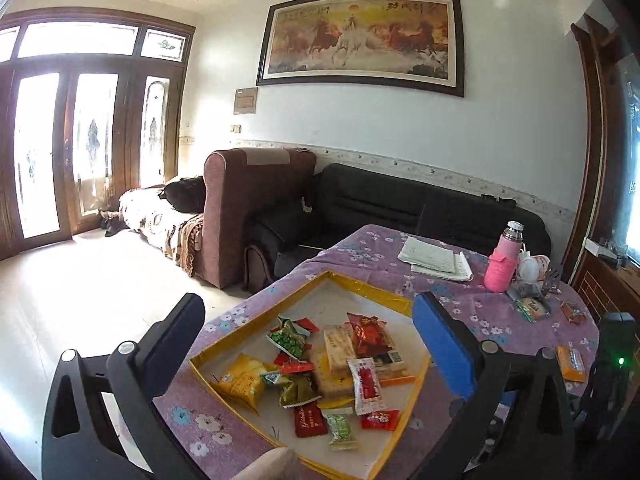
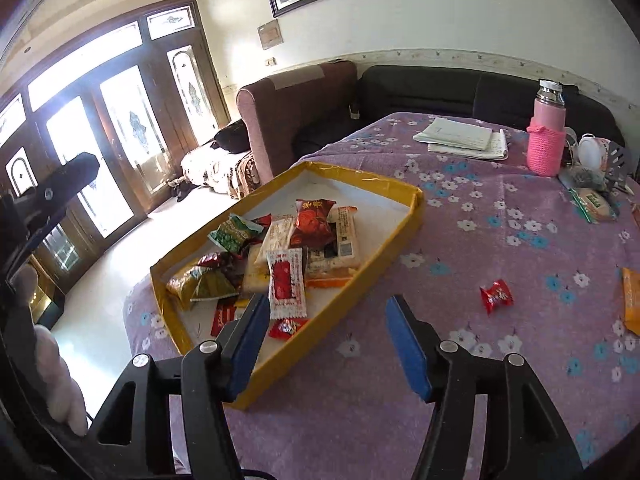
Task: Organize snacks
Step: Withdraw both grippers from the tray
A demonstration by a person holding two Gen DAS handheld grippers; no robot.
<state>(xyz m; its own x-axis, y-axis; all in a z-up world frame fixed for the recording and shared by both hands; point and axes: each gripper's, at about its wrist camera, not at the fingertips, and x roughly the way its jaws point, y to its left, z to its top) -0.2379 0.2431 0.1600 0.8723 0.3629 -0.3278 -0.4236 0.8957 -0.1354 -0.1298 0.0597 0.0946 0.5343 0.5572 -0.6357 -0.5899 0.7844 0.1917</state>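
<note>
A shallow yellow-rimmed box (image 1: 362, 286) (image 2: 416, 216) sits on the purple flowered tablecloth and holds several wrapped snacks, among them a white-and-red packet (image 1: 366, 386) (image 2: 285, 282) and a green pea bag (image 1: 289, 338) (image 2: 232, 236). My left gripper (image 1: 310, 312) is open and empty, held above the box. My right gripper (image 2: 326, 312) is open and empty over the box's near right rim. A small red candy (image 2: 496, 296) lies loose on the cloth to its right. An orange packet (image 1: 572, 364) (image 2: 632, 300) and a green-edged packet (image 1: 532, 308) (image 2: 594, 204) also lie outside the box.
A pink-sleeved flask (image 1: 502, 260) (image 2: 547, 136) stands at the table's far side beside papers (image 1: 436, 260) (image 2: 460, 138) and small clutter (image 2: 592, 160). A brown armchair (image 1: 248, 208) and a black sofa (image 1: 400, 200) stand behind the table. Glass doors (image 1: 80, 140) are at the left.
</note>
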